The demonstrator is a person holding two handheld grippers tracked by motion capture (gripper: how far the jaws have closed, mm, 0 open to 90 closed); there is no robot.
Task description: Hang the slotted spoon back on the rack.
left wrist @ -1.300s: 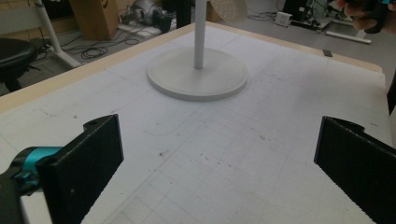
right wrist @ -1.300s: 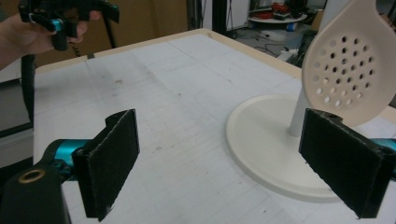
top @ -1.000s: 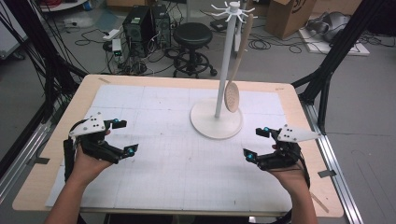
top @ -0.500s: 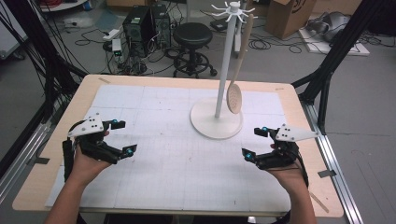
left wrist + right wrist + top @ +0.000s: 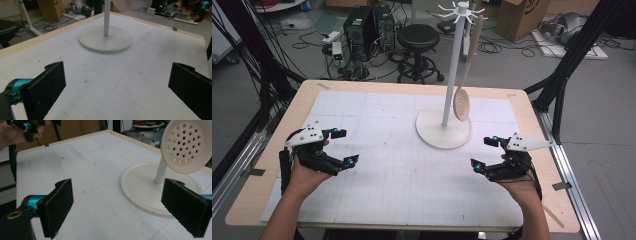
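High view: left gripper (image 5: 341,146) and right gripper (image 5: 484,153) rest low over counter (image 5: 412,185), fingers released, empty | spoon (image 5: 461,104) hangs from stand (image 5: 443,127), bowl above the base | step: likely idle, nothing engaged | next: probably right gripper reaches spoon handle, lifts it off its hook

No text, label, brand, number or sign can be read anywhere. The bench (image 5: 377,90) carries a white mat (image 5: 402,175) with only a faint ruled grid, unnumbered. A cardboard box (image 5: 517,17) on the floor bears a dark mark, too blurred to read.
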